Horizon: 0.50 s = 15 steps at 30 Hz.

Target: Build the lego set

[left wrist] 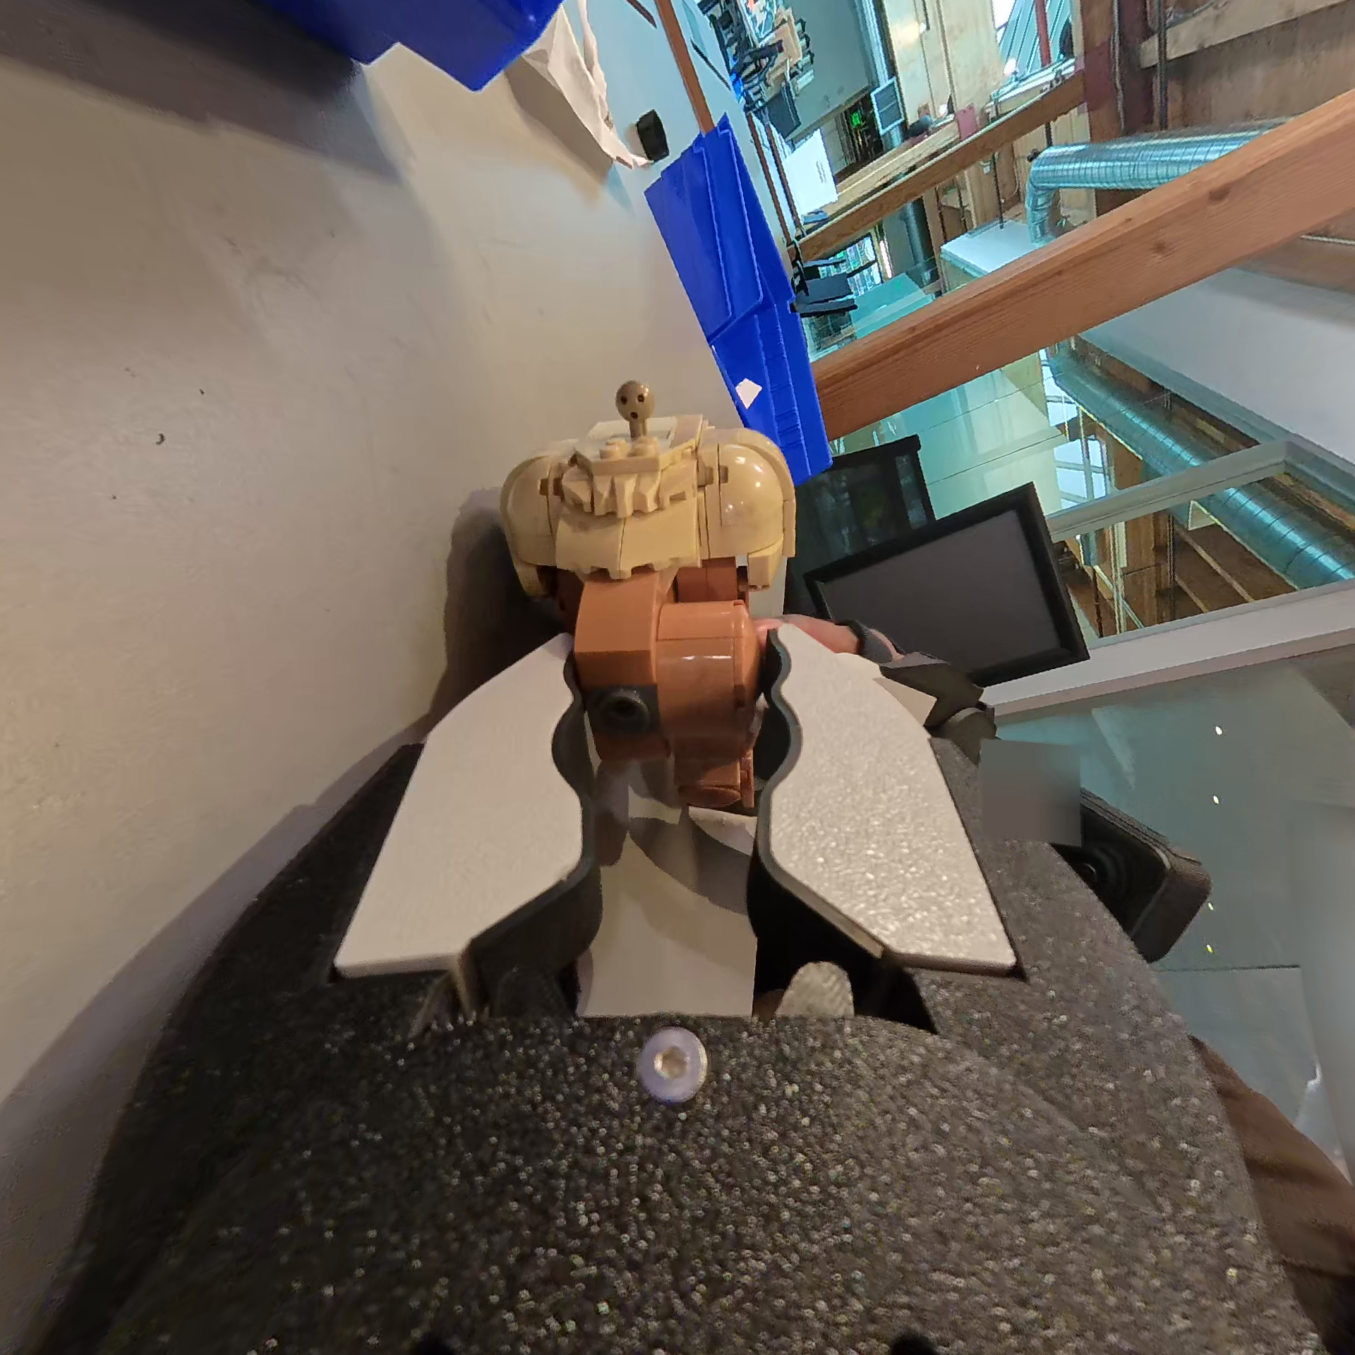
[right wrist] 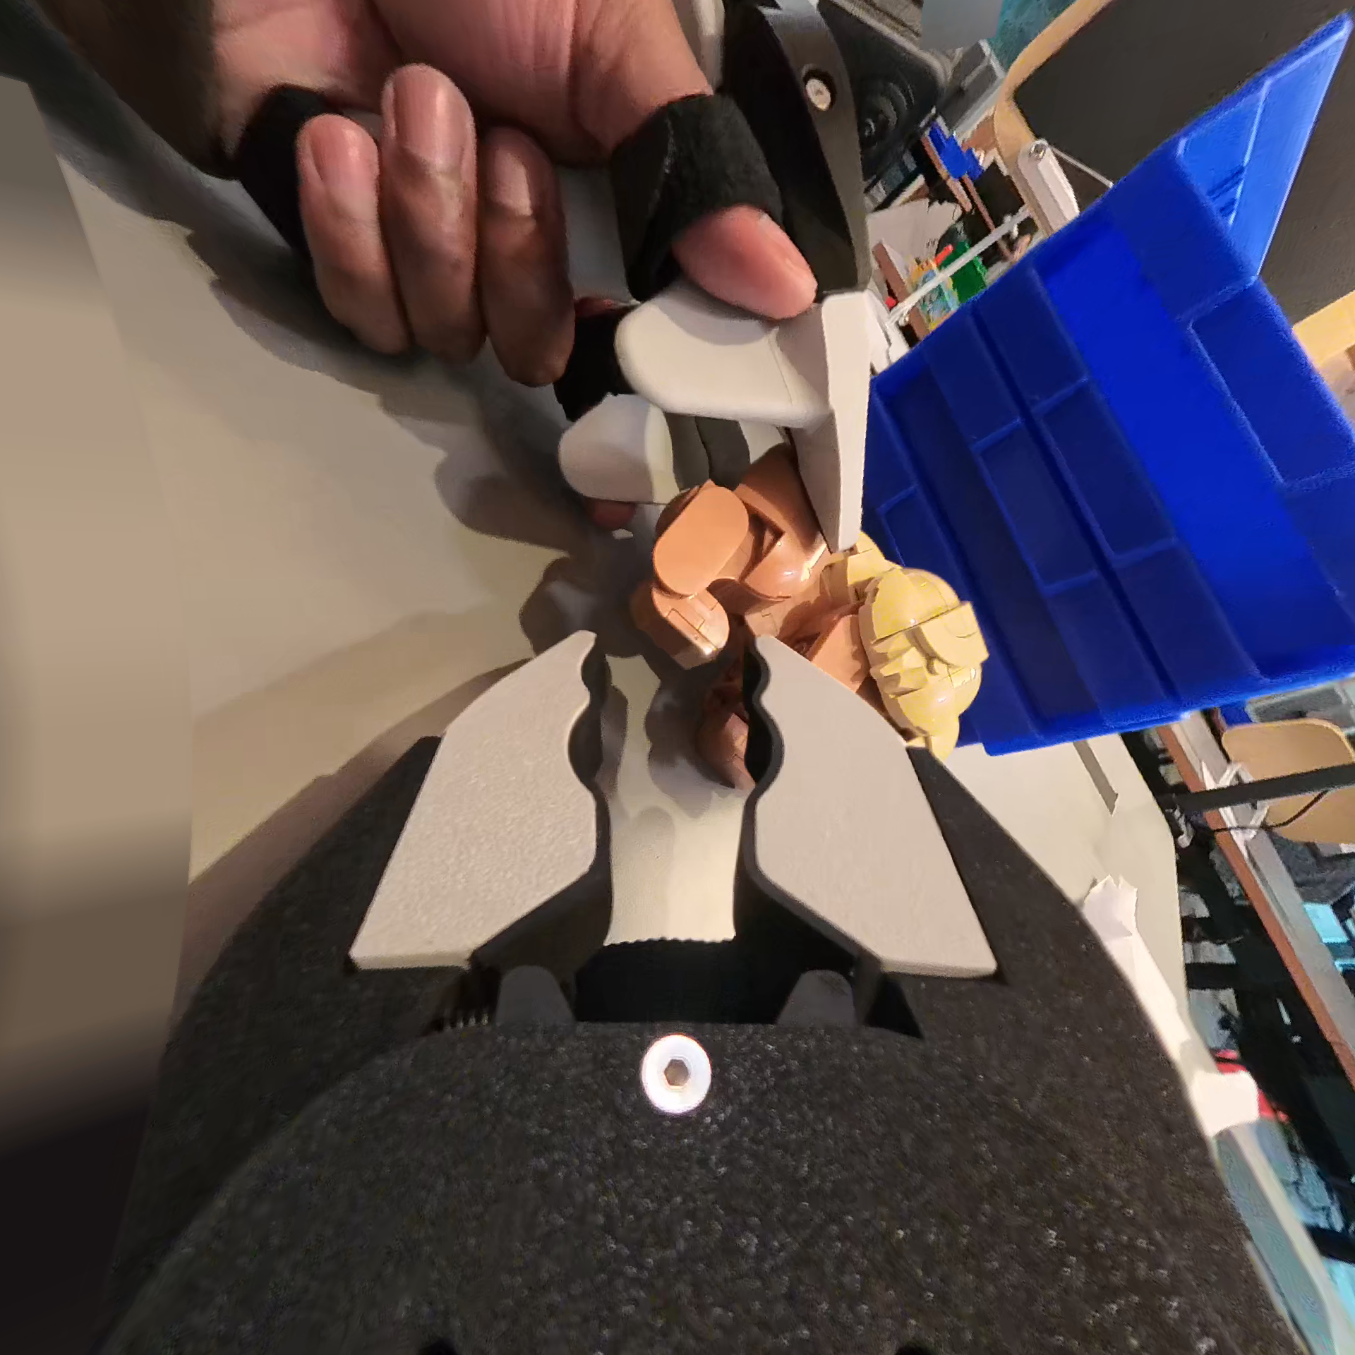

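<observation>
The left hand-held gripper (left wrist: pixel 671 685) is clamped on the brown-and-tan brick-built lego figure (left wrist: pixel 663 586), held above the white tabletop (left wrist: pixel 220 366). The right hand-held gripper (right wrist: pixel 674 652) stands apart just beside it, partly hiding its legs. No writing is legible; the blue plastic bin (right wrist: pixel 1136 476) is cut off.

Two tilted wrist views, close up, sharing the lego figure (left wrist: pixel 645 572), facing oppositely

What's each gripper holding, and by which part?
Left gripper clamps the lego figure by its brown lower section. Right gripper is open beside a brown limb, holding nothing.
</observation>
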### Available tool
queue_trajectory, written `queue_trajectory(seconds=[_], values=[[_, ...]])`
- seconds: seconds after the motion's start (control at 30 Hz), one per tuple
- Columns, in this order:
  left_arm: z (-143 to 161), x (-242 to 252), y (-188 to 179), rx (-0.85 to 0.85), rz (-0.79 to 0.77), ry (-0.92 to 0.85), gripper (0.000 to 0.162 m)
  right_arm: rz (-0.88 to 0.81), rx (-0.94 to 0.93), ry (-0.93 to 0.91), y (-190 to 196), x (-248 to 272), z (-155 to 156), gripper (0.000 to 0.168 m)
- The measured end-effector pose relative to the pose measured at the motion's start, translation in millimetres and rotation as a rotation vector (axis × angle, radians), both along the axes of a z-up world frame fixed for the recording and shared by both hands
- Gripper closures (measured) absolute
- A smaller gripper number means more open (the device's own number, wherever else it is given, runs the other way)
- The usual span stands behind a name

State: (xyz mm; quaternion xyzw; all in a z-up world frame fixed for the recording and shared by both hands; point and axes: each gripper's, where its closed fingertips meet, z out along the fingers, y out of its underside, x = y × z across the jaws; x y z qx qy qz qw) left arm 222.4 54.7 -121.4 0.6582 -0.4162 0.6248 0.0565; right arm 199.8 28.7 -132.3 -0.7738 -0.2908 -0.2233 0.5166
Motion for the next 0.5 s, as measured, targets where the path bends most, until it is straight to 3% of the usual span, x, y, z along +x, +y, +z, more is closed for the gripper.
queue_trajectory(seconds=[0.2,0.5], values=[[0.1,1.0,-2.5,0.002,0.034,-0.004,0.117,-0.102,0.03,0.116,8.9,0.3,9.9,0.134],[0.3,1.5,-0.4,0.004,0.054,-0.008,0.116,-0.136,-0.049,0.069,12.2,3.3,-3.8,0.141]])
